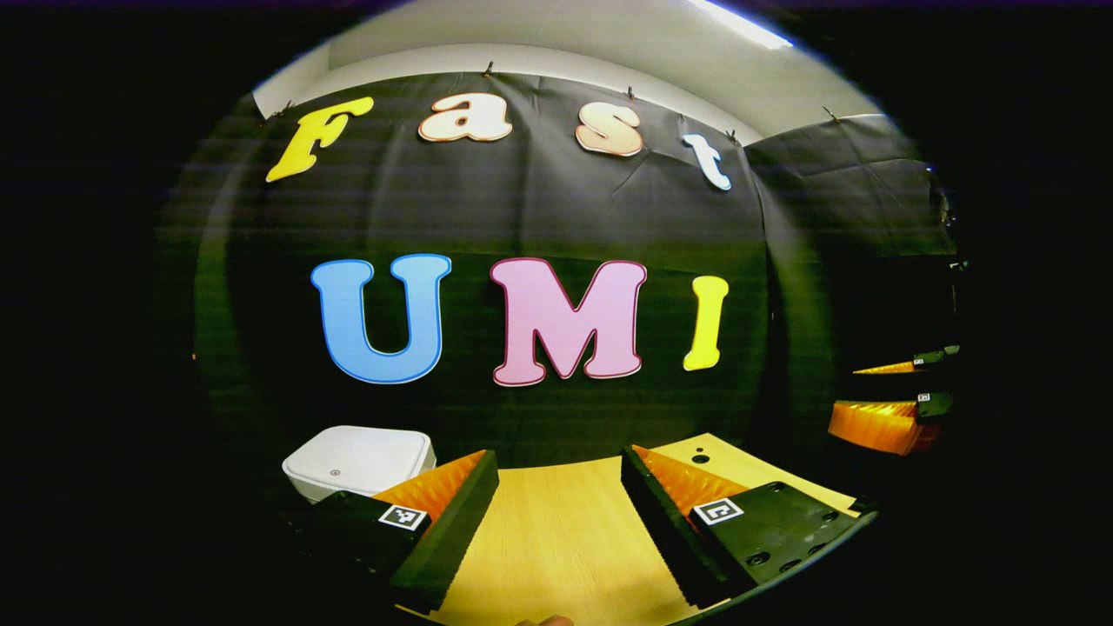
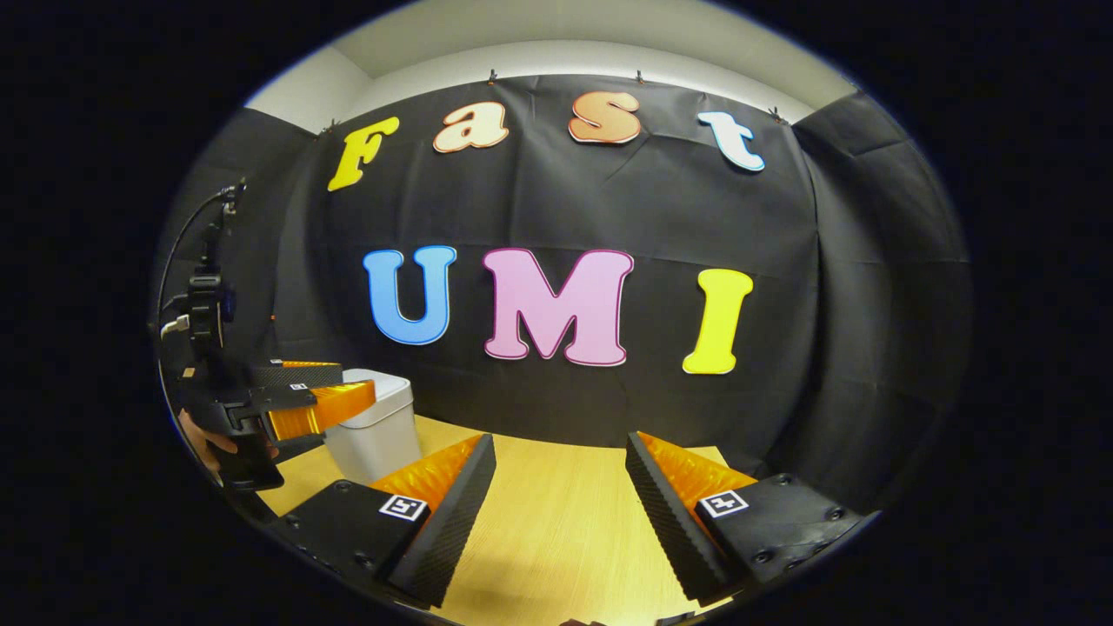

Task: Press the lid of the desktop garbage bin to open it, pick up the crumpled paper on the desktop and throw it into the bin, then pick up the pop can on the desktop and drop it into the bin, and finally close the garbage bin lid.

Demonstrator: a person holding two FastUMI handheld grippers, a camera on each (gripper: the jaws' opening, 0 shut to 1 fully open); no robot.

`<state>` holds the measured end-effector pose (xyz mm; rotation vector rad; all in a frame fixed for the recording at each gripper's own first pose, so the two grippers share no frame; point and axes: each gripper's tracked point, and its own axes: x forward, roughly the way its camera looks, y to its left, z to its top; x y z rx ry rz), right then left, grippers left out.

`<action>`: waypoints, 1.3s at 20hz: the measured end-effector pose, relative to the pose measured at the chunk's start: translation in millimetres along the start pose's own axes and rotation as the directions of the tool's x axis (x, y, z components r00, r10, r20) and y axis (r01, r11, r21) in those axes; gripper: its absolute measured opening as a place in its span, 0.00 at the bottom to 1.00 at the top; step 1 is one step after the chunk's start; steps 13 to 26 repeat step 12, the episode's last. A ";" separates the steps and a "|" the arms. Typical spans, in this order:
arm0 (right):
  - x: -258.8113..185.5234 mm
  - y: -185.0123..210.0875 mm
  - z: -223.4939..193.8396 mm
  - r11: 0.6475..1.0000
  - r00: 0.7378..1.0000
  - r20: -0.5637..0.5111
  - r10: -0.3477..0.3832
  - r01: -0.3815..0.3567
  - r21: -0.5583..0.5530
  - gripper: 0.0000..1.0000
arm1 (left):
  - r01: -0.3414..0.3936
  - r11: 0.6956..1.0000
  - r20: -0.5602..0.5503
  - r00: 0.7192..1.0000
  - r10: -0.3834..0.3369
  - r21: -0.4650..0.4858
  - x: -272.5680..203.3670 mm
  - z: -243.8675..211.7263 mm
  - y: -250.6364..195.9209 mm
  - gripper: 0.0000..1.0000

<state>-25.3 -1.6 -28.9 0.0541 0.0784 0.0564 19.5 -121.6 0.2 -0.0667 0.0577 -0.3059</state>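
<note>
On the pale wooden desktop (image 2: pixel 556 522), toward its left rear, the white garbage bin (image 2: pixel 376 426) is standing with its lid (image 1: pixel 361 456) lying flat and closed: a squat box with rounded corners and a small dot near the lid's front edge. Just in front of the bin, the left gripper (image 2: pixel 326 396) is hovering with its fingers spread and nothing between them. Farther right, the right gripper (image 2: pixel 561 513) is likewise hanging wide apart over bare wood, gripping nothing.
</note>
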 end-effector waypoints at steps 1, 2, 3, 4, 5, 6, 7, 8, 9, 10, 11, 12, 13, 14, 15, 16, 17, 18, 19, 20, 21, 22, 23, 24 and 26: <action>-0.1 -6.5 4.9 1.000 1.000 0.018 0.009 -0.008 -0.020 0.96 | -0.010 1.000 0.016 1.000 0.010 0.001 -2.6 7.3 -12.0 0.95; -1.4 -11.3 5.7 0.999 1.000 0.020 0.024 -0.023 -0.035 0.97 | -0.026 1.000 0.025 0.999 0.026 0.006 -5.1 11.0 -21.5 0.95; -4.5 -13.5 5.3 0.998 0.998 0.021 0.052 -0.051 -0.042 0.96 | -0.041 0.999 0.028 0.999 0.041 0.011 -7.7 13.7 -31.1 0.95; -7.9 -18.3 7.4 0.996 0.997 0.031 0.071 -0.070 -0.047 0.97 | -0.064 0.998 0.031 0.998 0.063 0.011 -10.2 16.2 -39.7 0.95; -8.8 -24.5 10.4 0.995 0.995 0.044 0.087 -0.085 -0.049 0.97 | -0.086 0.996 0.034 0.996 0.085 0.011 -14.3 19.3 -47.2 0.95; -10.7 -30.3 11.2 0.994 0.994 0.050 0.102 -0.100 -0.048 0.97 | -0.110 0.994 0.039 0.993 0.109 0.012 -19.3 22.3 -53.1 0.93; -14.1 -32.7 9.9 0.992 0.991 0.052 0.125 -0.123 -0.040 0.96 | -0.128 0.992 0.041 0.991 0.127 0.020 -27.5 22.5 -58.2 0.95; -16.6 -35.2 10.0 0.989 0.988 0.056 0.144 -0.142 -0.031 0.96 | -0.143 0.989 0.055 0.988 0.142 0.027 -30.7 25.1 -61.8 0.95; -17.1 -39.1 11.0 0.988 0.986 0.065 0.154 -0.153 -0.024 0.97 | -0.152 0.988 0.067 0.986 0.150 0.033 -34.5 28.9 -65.2 0.95; -16.2 -43.7 11.5 0.989 0.986 0.072 0.150 -0.149 -0.019 0.96 | -0.155 0.987 0.076 0.986 0.152 0.038 -39.5 30.3 -69.6 0.95; -14.9 -46.2 9.7 0.989 0.987 0.065 0.148 -0.148 -0.014 0.96 | -0.149 0.988 0.071 0.987 0.146 0.043 -42.5 31.0 -74.6 0.95; -15.6 -45.6 7.2 0.989 0.987 0.054 0.151 -0.150 -0.007 0.96 | -0.139 0.989 0.066 0.989 0.136 0.051 -46.0 28.7 -79.6 0.95; -15.6 -45.6 7.2 0.989 0.987 0.054 0.151 -0.150 -0.007 0.96 | -0.139 0.989 0.066 0.989 0.136 0.051 -46.0 28.7 -79.6 0.95; -15.6 -45.6 7.2 0.989 0.987 0.054 0.151 -0.150 -0.007 0.96 | -0.139 0.989 0.066 0.989 0.136 0.051 -46.0 28.7 -79.6 0.95; -15.6 -45.6 7.2 0.989 0.987 0.054 0.151 -0.150 -0.007 0.96 | -0.139 0.989 0.066 0.989 0.136 0.051 -46.0 28.7 -79.6 0.95; -15.6 -45.6 7.2 0.989 0.987 0.054 0.151 -0.150 -0.007 0.96 | -0.139 0.989 0.066 0.989 0.136 0.051 -46.0 28.7 -79.6 0.95; -15.6 -45.6 7.2 0.989 0.987 0.054 0.151 -0.150 -0.007 0.96 | -0.139 0.989 0.066 0.989 0.136 0.051 -46.0 28.7 -79.6 0.95; -15.6 -45.6 7.2 0.989 0.987 0.054 0.151 -0.150 -0.007 0.96 | -0.139 0.989 0.066 0.989 0.136 0.051 -46.0 28.7 -79.6 0.95; -15.6 -45.6 7.2 0.989 0.987 0.054 0.151 -0.150 -0.007 0.96 | -0.139 0.989 0.066 0.989 0.136 0.051 -46.0 28.7 -79.6 0.95; -15.6 -45.6 7.2 0.989 0.987 0.054 0.151 -0.150 -0.007 0.96 | -0.139 0.989 0.066 0.989 0.136 0.051 -46.0 28.7 -79.6 0.95; -15.6 -45.6 7.2 0.989 0.987 0.054 0.151 -0.150 -0.007 0.96 | -0.139 0.989 0.066 0.989 0.136 0.051 -46.0 28.7 -79.6 0.95; -15.6 -45.6 7.2 0.989 0.987 0.054 0.151 -0.150 -0.007 0.96 | -0.139 0.989 0.066 0.989 0.136 0.051 -46.0 28.7 -79.6 0.95; -15.6 -45.6 7.2 0.989 0.987 0.054 0.151 -0.150 -0.007 0.96 | -0.139 0.989 0.066 0.989 0.136 0.051 -46.0 28.7 -79.6 0.95; -15.6 -45.6 7.2 0.989 0.987 0.054 0.151 -0.150 -0.007 0.96 | -0.139 0.989 0.066 0.989 0.136 0.051 -46.0 28.7 -79.6 0.95; -15.6 -45.6 7.2 0.989 0.987 0.054 0.151 -0.150 -0.007 0.96 | -0.139 0.989 0.066 0.989 0.136 0.051 -46.0 28.7 -79.6 0.95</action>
